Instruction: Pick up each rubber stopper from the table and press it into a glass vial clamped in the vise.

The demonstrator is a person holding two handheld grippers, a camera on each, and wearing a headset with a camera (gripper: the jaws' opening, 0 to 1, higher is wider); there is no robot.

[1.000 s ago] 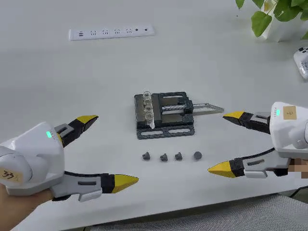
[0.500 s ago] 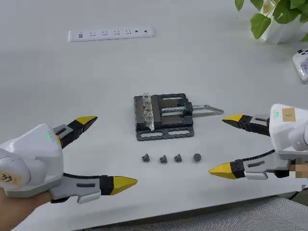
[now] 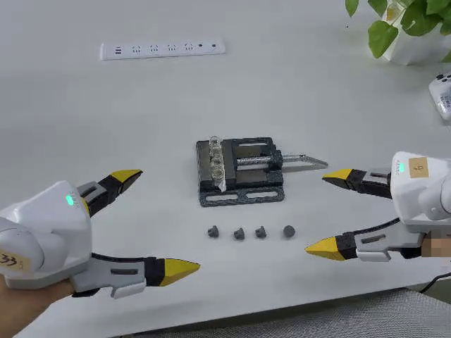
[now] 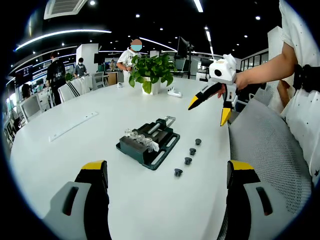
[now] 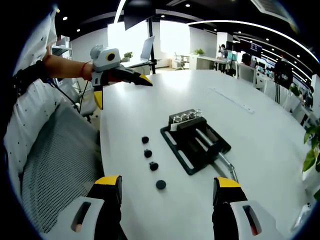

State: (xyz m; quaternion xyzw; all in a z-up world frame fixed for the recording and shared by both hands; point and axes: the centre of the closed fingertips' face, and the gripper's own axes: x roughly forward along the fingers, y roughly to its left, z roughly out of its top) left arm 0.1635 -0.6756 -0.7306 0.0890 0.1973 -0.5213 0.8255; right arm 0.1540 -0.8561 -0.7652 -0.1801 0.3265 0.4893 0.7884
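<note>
Four rubber stoppers [image 3: 239, 233] loose on desk [image 3: 141, 105]; both grippers wide open, empty

We record the left gripper [image 3: 158, 220] with its yellow-tipped jaws spread far apart and nothing between them. The right gripper [image 3: 322, 213] is likewise spread wide and holds nothing. Both hang above the desk, well apart from each other, with their tips pointing inward.

Stoppers: we count four dark pieces in a single row on the desk, in the gap between the two grippers. The row's end piece is near the right gripper's lower jaw tip but does not touch it. The other end is well apart from the left gripper. In the right gripper view the row runs ahead of the left jaw. In the left gripper view it runs ahead, toward the right jaw.

Vise [image 3: 243, 172]: a black vise sits just beyond the stopper row, between the grippers and farther out than their tips. A row of glass vials [image 3: 217, 163] stands upright, clamped at the end of the vise nearer the left gripper. Its handle [image 3: 303, 163] points toward the right gripper and ends near that gripper's upper jaw tip.

Farther out from both grippers we note a white power strip [image 3: 163, 48] and a potted plant [image 3: 394, 21].
</note>
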